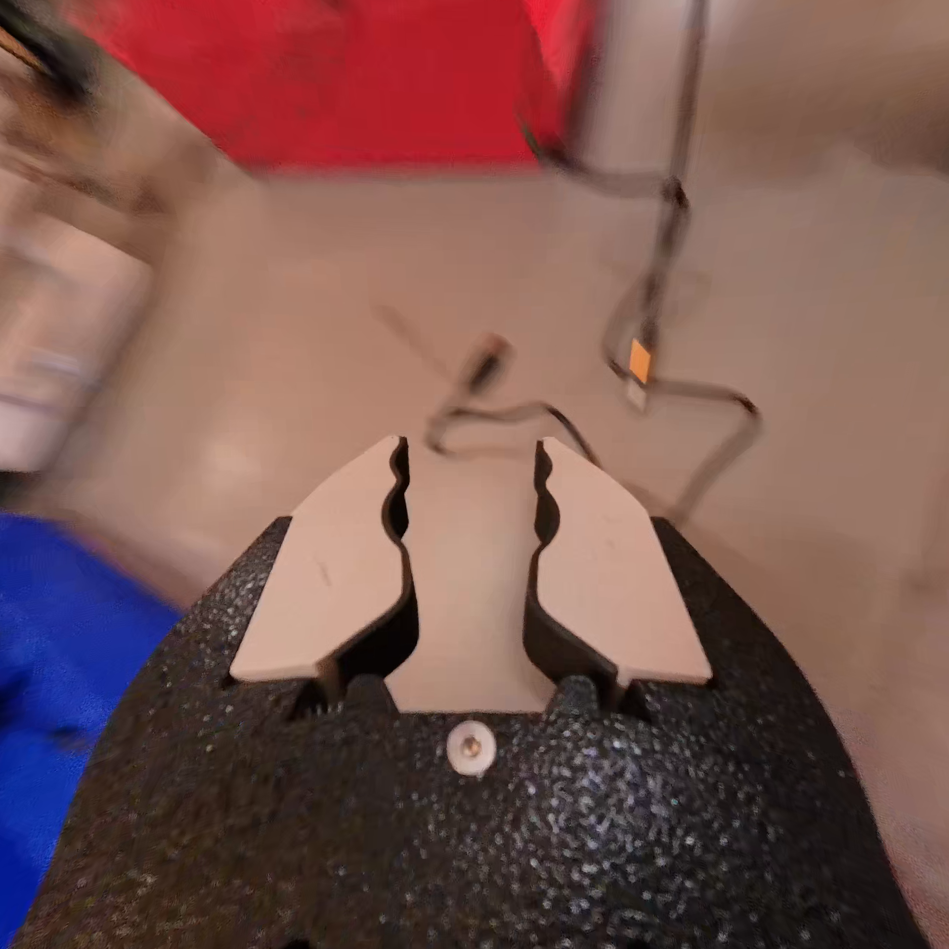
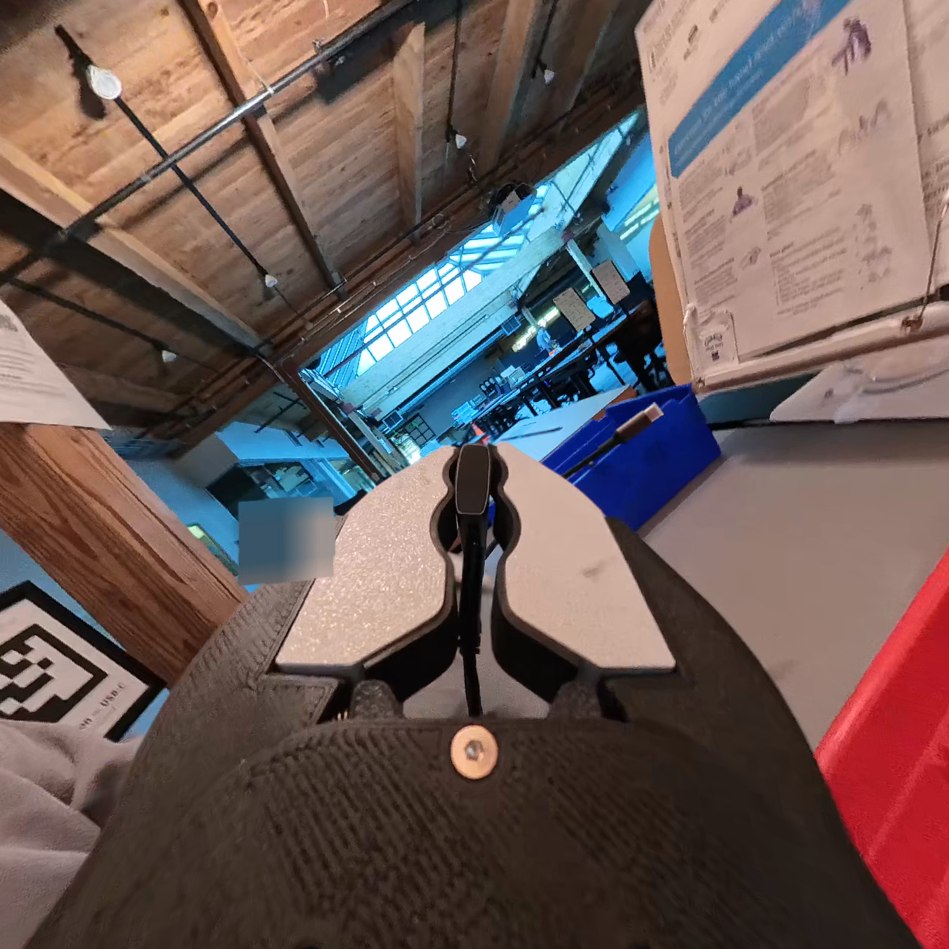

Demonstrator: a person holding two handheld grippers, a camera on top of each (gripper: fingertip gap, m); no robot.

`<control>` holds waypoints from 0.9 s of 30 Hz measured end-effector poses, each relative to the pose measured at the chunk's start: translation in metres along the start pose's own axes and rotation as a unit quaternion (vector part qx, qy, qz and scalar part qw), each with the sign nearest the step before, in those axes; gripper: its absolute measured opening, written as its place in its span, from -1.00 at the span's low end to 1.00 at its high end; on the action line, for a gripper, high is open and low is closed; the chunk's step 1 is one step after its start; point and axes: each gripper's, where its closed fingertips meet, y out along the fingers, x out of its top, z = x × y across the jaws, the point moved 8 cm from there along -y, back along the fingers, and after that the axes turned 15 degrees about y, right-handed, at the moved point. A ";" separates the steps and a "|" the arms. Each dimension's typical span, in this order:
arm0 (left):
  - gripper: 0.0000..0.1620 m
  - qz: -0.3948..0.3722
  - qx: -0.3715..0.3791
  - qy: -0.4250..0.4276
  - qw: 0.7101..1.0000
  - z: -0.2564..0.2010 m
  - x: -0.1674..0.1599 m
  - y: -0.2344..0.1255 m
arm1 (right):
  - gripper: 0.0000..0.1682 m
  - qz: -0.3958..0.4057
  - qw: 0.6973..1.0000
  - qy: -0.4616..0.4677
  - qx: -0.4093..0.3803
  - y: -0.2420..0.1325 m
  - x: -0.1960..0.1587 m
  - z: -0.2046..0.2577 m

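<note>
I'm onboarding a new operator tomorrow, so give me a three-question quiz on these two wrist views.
1. True or false: the left gripper is shut on a cable.
2. What does the right gripper hold?
A. a pen
B. a black cable plug
C. nothing
3. Fill in: beyond the right gripper, a second cable's end sticks out of a ____ bin.

Key
1. False: its jaws stand apart, with only bare table between them; loose black cables lie ahead.
2. B
3. blue
</note>
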 end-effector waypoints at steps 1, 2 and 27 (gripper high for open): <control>-0.38 -0.058 0.086 0.009 0.995 0.007 0.012 -0.013 | -0.89 0.009 1.000 0.015 -0.001 0.003 -0.003 -0.004; -0.35 -0.124 0.147 0.030 0.981 0.007 0.023 -0.025 | -0.89 0.018 0.999 0.031 0.004 0.006 -0.006 -0.008; -0.71 -0.117 0.250 -0.149 0.949 0.002 -0.001 -0.025 | -0.44 0.090 0.948 -0.303 -0.036 0.049 -0.053 0.018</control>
